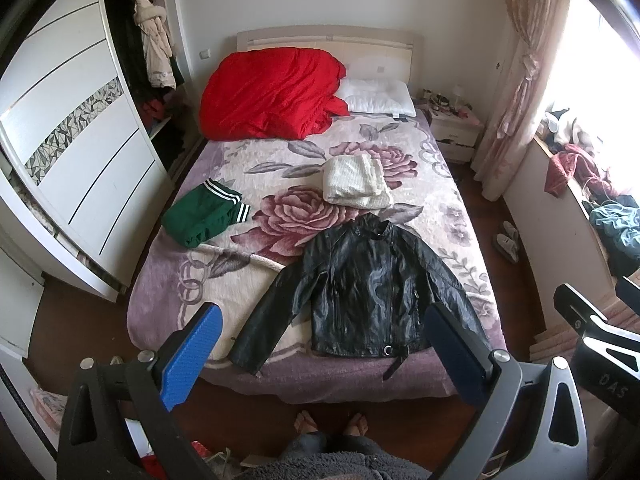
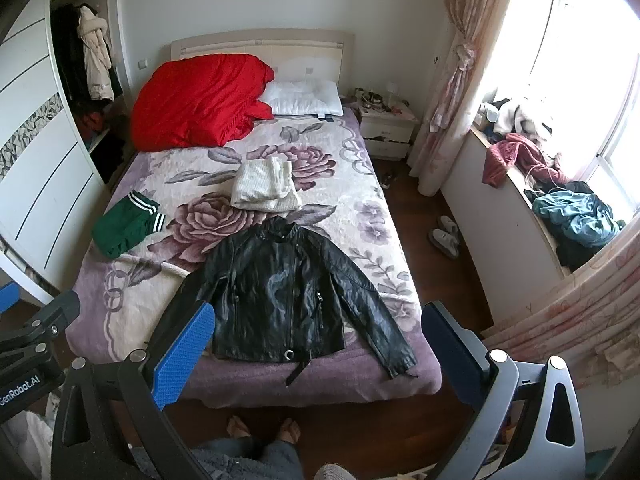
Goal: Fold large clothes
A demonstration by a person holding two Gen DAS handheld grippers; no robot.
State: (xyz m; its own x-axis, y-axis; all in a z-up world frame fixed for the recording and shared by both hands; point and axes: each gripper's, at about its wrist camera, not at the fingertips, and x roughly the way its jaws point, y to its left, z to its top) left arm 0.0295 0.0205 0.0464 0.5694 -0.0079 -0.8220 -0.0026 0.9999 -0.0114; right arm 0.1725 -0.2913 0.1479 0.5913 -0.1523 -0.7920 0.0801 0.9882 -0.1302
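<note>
Both grippers, left (image 1: pixel 320 354) and right (image 2: pixel 318 354), hold jaws wide, empty; beyond them a glossy black jacket (image 1: pixel 360 288) lies flat, sleeves spread, on the bed (image 1: pixel 160 312).

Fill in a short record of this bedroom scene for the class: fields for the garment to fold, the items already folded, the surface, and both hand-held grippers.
garment to fold: black leather jacket, spread flat, sleeves out, near the foot of the bed
folded items: green garment; white knit
surface: floral blanket
left hand-held gripper: open, empty, above the bed's foot
right hand-held gripper: open, empty
</note>
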